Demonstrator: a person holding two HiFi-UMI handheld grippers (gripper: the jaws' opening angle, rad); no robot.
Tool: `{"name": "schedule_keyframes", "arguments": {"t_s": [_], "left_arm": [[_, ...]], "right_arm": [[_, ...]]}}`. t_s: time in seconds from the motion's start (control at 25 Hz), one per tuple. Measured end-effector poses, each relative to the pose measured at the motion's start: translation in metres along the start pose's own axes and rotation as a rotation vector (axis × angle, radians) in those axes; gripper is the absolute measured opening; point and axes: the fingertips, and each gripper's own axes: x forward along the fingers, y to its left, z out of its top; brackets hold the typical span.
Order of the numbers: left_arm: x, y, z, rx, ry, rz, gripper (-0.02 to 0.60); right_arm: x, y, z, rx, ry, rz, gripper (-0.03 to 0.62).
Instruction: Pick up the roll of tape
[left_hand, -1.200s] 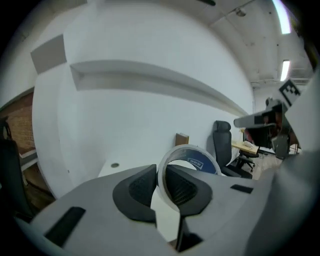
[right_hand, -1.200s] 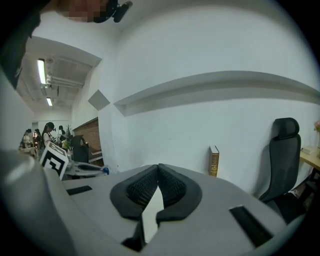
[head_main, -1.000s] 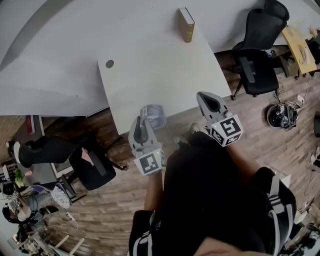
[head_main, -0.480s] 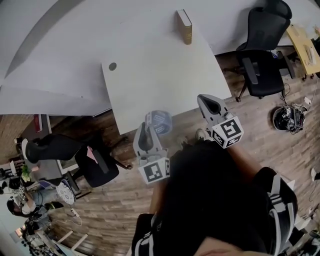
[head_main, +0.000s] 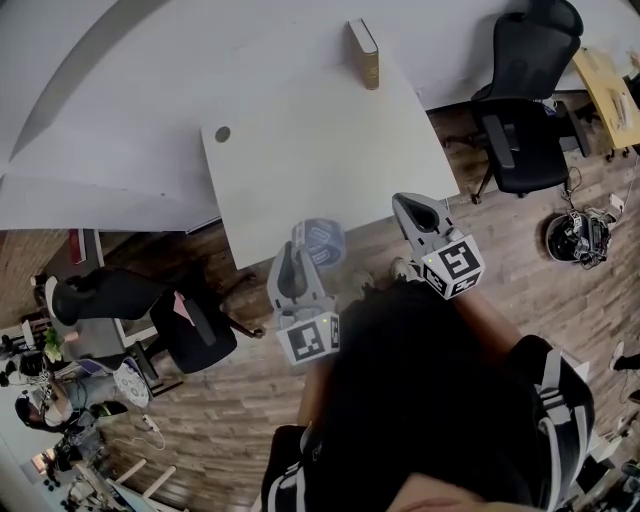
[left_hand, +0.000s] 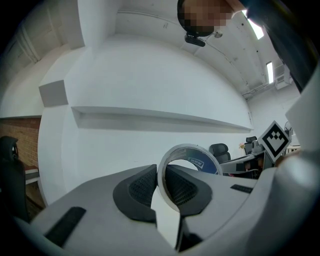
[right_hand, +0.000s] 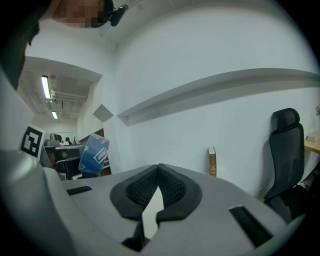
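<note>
Head view: left gripper (head_main: 297, 250) clamps the roll of tape (head_main: 320, 242) by its wall, just off the white table's (head_main: 320, 140) near edge. Right gripper (head_main: 405, 203) is pinched together, empty. A book (head_main: 364, 52) stands at the far edge, with a black chair (head_main: 520, 110) to the right.

My left gripper (head_main: 296, 252) points toward 12 o'clock, jaws clamped on the tape roll (head_main: 318, 243); right gripper (head_main: 404, 203) at its 3 o'clock, jaws together, empty.

The head camera looks steeply down from above the person, with the white table (head_main: 320, 150) at 12 o'clock. Each gripper camera rides close behind its own jaws, facing level across the room. All three views share the roll of tape (head_main: 318, 242); the head and right gripper views also share the book (head_main: 363, 52).
</note>
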Motion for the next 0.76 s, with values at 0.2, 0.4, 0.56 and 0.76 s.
{"name": "schedule_keyframes", "arguments": {"t_s": [0.2,0.4,0.56,0.76], "left_arm": [[0.0032,-0.0009,-0.0004,-0.001,0.002,-0.002,0.069],[0.0058,-0.0016,0.0002,0.000,0.001,-0.004,0.069],[0.0053,-0.0026,0.0000,-0.008,0.005,-0.012,0.069],[0.0052,-0.0051,0.0016,-0.006,-0.003,-0.018,0.071]], "right_arm": [[0.0015,-0.0006,0.0007,-0.005,0.001,0.008,0.011],[0.0028,-0.0015,0.0006,-0.007,0.002,0.010,0.011],[0.0024,0.0003,0.0010,-0.008,0.002,0.010,0.011],[0.0013,-0.0005,0.0020,-0.010,-0.001,0.010,0.011]]}}
